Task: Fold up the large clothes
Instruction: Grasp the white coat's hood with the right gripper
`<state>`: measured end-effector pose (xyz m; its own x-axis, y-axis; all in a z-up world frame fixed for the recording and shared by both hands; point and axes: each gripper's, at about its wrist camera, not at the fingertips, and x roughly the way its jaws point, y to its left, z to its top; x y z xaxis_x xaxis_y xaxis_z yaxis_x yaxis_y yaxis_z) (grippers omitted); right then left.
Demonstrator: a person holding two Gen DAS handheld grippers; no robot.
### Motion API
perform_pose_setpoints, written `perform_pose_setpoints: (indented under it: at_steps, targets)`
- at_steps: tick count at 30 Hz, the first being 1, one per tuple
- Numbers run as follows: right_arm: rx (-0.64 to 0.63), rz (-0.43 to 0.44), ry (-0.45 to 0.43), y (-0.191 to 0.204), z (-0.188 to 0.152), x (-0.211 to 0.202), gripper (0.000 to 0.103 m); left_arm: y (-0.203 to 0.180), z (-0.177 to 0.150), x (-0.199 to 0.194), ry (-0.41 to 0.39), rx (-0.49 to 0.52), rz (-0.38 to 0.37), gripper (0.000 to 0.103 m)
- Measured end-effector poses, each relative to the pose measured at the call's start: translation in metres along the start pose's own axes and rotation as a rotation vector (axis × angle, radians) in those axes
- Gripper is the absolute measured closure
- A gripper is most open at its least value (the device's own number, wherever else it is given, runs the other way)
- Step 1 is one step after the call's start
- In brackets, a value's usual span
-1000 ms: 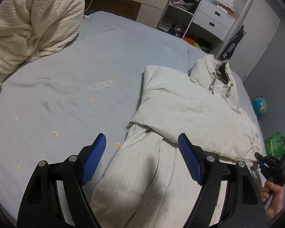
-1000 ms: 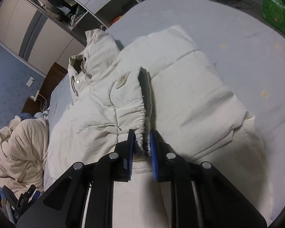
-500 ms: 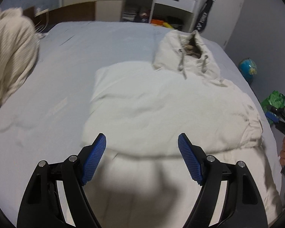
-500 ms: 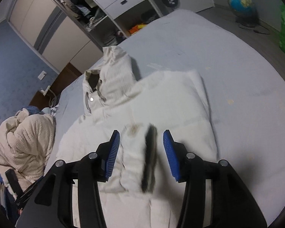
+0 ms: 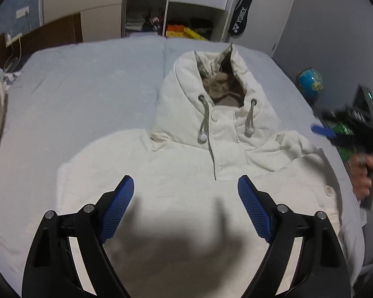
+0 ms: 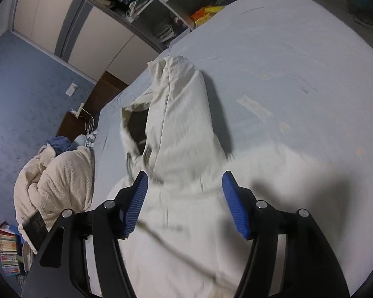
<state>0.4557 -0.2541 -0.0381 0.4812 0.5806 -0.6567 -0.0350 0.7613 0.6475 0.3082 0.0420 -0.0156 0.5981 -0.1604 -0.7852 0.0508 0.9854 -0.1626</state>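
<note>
A cream hooded jacket (image 5: 181, 168) lies flat on the blue bed (image 5: 74, 94), sleeves folded in over the body, hood (image 5: 218, 82) pointing to the far side. My left gripper (image 5: 185, 193) is open and empty, hovering above the jacket's chest. My right gripper (image 6: 184, 186) is open and empty, above the jacket (image 6: 181, 213) near its hood (image 6: 179, 104); it also shows blurred at the right of the left wrist view (image 5: 345, 131).
A cream knitted blanket (image 6: 57, 173) is bunched at the bed's left side. A wardrobe with drawers and shelves (image 5: 176, 5) stands behind the bed. A globe (image 5: 309, 82) and a green bag (image 5: 343, 134) sit on the floor at the right.
My right gripper opened and let go of the sleeve cuff, which now lies on the jacket, then moved up towards the hood. My left gripper swung to face the hood, staying open.
</note>
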Motion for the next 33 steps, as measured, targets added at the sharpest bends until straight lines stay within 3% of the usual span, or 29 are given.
perform_pose_setpoints:
  at_steps: [4,8,16,21,23,25,26,27,28,31,33]
  targets:
    - [0.016,0.012,0.051,-0.005,0.040,0.047,0.044,0.002,-0.030,0.026,0.040,-0.042,-0.024,0.021]
    - [0.006,0.013,0.081,-0.005,0.069,0.089,0.044,-0.001,-0.053,0.037,-0.003,0.035,0.009,0.018]
    - [0.044,0.013,0.134,-0.017,0.109,0.151,0.044,0.009,-0.063,0.044,-0.055,0.030,-0.039,0.017]
    - [0.063,0.082,0.141,-0.021,0.124,0.177,0.043,0.010,-0.065,0.045,-0.086,0.024,-0.057,0.015]
    - [0.070,0.086,0.139,-0.024,0.129,0.184,0.037,0.008,-0.065,0.047,-0.094,0.031,-0.054,0.014]
    - [0.069,0.075,0.151,-0.026,0.134,0.195,0.037,0.008,-0.065,0.047,-0.099,0.037,-0.053,0.014]
    - [0.065,0.072,0.158,-0.025,0.135,0.200,0.039,0.007,-0.065,0.047,-0.102,0.039,-0.051,0.014]
    - [0.041,0.065,0.148,-0.021,0.136,0.201,0.050,0.007,-0.066,0.046,-0.105,0.040,-0.052,0.014]
    - [0.005,0.075,0.135,-0.014,0.135,0.201,0.071,0.007,-0.066,0.045,-0.106,0.040,-0.052,0.014]
    - [-0.120,0.076,0.088,0.011,0.132,0.189,0.088,0.007,-0.066,0.045,-0.103,0.039,-0.055,0.014]
    - [-0.157,0.112,0.050,0.025,0.127,0.173,0.091,0.008,-0.065,0.045,-0.100,0.036,-0.059,0.014]
